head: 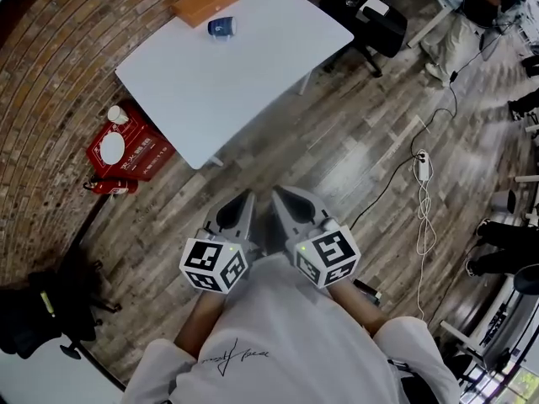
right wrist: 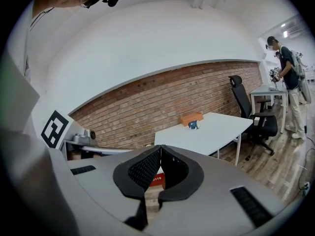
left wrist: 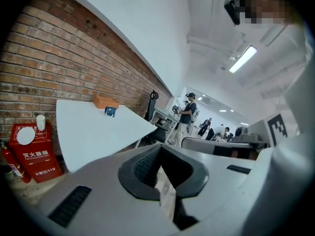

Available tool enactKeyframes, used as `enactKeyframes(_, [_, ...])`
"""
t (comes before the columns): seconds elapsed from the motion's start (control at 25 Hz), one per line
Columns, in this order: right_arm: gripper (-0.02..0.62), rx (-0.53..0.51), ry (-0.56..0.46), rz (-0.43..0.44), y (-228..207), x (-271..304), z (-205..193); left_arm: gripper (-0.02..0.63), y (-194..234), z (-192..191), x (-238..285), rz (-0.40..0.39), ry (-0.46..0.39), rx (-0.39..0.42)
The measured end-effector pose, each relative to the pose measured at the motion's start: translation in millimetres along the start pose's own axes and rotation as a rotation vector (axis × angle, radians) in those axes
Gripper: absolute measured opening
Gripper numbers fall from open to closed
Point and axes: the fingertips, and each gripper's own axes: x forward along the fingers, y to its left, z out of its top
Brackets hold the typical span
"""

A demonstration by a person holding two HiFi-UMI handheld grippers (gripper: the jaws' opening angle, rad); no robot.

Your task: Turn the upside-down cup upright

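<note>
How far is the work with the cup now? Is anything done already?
Nothing looks done. The blue cup sits on the white table beside the orange box, too small to tell which way up. In hand: nothing. The left gripper and right gripper are shut, empty, far from it. Left: approach, grasp, turn.

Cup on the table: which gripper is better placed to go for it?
Left, marginally. Left gripper and right gripper are both shut, empty and far from the table; the cup, by the box, lies ahead on the left's side.

Cup on table, beside box
</note>
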Motion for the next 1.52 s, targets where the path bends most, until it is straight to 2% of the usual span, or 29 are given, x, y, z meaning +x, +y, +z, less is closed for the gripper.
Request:
enactKeyframes(0.28, [0.021, 0.023, -0.025, -0.015, -57.6, 10.4, 22.8, 0.009, 1.4, 31.9, 43.8, 0.024, -0.021, 0.036])
enactKeyframes(0.52, [0.021, 0.047, -0.026, 0.001, -85.9, 21.3, 28.9, 0.009, 16.5, 46.2, 68.8, 0.068, -0.045, 0.023])
enactKeyframes(0.92, [0.02, 0.031, -0.003, 0.038, -107.5, 21.9, 34.7, 0.009, 4.8, 48.2, 90.5, 0.077, -0.057, -0.005])
enactKeyframes(1.12, [0.021, 0.029, -0.007, 0.051, -110.8, 24.5, 41.5, 0.009, 1.8, 53.9, 95.1, 0.079, -0.054, 0.009])
enactKeyframes(1.52, [0.021, -0.004, 0.023, 0.057, -112.1, 57.0, 49.4, 0.009, 24.4, 70.0, 105.8, 0.089, -0.048, 0.002])
